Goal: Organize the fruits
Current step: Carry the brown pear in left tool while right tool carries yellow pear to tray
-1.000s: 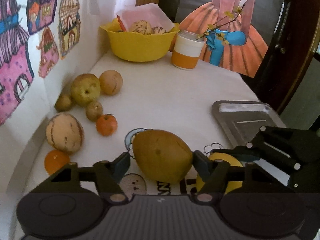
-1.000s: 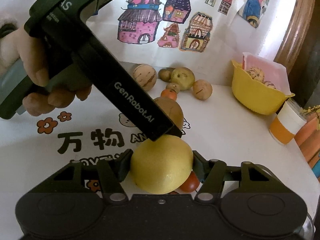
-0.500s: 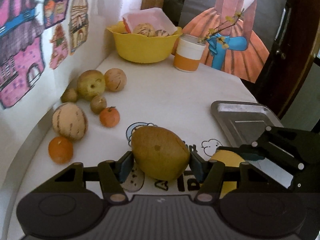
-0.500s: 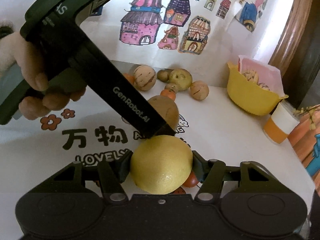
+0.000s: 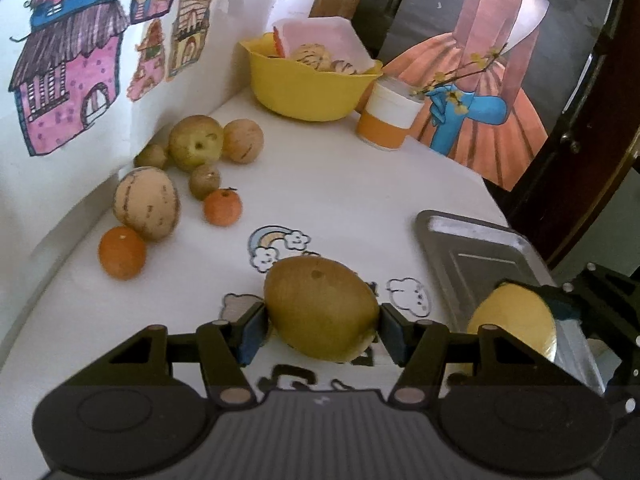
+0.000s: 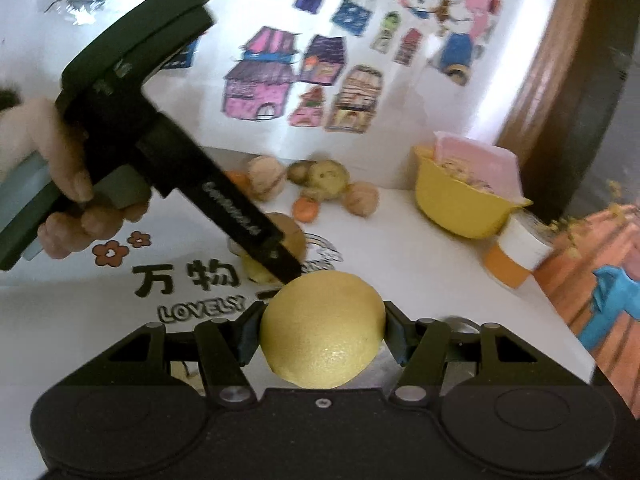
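Observation:
My left gripper [image 5: 320, 330] is shut on a brown-green oval fruit [image 5: 322, 308] over the printed tablecloth. In the right wrist view, a hand [image 6: 60, 184] holds that left gripper [image 6: 280, 258], and the brown fruit [image 6: 290, 234] shows at its tip. My right gripper [image 6: 322, 338] is shut on a yellow lemon [image 6: 322, 328]. The left wrist view shows the lemon [image 5: 514, 328] at the right, over the near end of a metal tray [image 5: 472, 248].
Along the left wall lie a striped melon [image 5: 146, 202], two oranges [image 5: 122, 252] [image 5: 223, 207], a green apple-like fruit [image 5: 195, 142] and several smaller fruits. A yellow bowl [image 5: 308, 88] with fruit and an orange-and-white cup [image 5: 388, 120] stand at the back.
Both grippers keep their fruits. The right wrist view has tilted up and drawn back from the left gripper; the small red fruit under the lemon is out of sight. The left view shifted slightly.

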A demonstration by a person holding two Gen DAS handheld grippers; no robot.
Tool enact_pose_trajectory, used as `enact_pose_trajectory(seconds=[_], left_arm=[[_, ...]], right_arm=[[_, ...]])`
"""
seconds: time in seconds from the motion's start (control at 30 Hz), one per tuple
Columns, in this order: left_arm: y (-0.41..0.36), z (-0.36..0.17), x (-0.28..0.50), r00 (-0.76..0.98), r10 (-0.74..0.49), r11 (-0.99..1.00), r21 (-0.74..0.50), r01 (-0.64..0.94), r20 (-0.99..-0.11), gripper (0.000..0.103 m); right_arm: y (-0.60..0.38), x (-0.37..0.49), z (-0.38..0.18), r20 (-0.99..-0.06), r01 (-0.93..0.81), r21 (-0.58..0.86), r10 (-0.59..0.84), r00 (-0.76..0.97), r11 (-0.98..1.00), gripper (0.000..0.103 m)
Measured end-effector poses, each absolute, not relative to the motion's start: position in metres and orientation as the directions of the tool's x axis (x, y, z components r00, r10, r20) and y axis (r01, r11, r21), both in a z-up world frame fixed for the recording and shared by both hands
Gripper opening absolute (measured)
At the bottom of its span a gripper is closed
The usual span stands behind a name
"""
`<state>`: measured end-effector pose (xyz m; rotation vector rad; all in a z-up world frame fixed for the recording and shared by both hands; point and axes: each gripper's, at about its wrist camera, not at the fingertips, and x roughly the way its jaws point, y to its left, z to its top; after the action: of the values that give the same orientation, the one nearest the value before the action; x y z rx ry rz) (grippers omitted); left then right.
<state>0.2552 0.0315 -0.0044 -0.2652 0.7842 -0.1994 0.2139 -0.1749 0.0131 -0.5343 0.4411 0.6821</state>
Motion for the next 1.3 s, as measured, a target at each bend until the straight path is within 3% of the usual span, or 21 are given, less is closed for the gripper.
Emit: enact_pose_trajectory(seconds=[0.5,0.9,1.03,1.1,1.3], left_arm=[[-0.008,0.005,0.258,0.688,-0.288,0.953,-0.271,0.136,-0.666,0.063],[0.003,-0.008,0.278,0.66,-0.281,0.953,-0.283,0.107,-0.697,0.064],[0.006,-0.013,0.282,0.672,-0.281,0.953,-0.284,0.109,-0.685,0.064],[0.004,-0.014,0.28,0.676,-0.275,0.957,-0.264,0.123,-0.684,0.058],[0.004,-0.015,0.268,0.687,-0.286,0.956,-0.251,0.154,-0.668,0.061]], right_arm=[[-0.223,0.215,0.01,-0.559,-0.621,-0.249,0.414,0.718,0.743,0.063],[-0.205,0.225,0.007,-0.575,-0.658,-0.241,0.441,0.689,0.714,0.063],[-0.202,0.229,0.003,-0.588,-0.664,-0.236,0.439,0.679,0.709,0.063],[-0.2,0.231,0.001,-0.596,-0.668,-0.232,0.439,0.672,0.707,0.063],[-0.194,0.235,-0.002,-0.606,-0.682,-0.219,0.451,0.655,0.698,0.063]])
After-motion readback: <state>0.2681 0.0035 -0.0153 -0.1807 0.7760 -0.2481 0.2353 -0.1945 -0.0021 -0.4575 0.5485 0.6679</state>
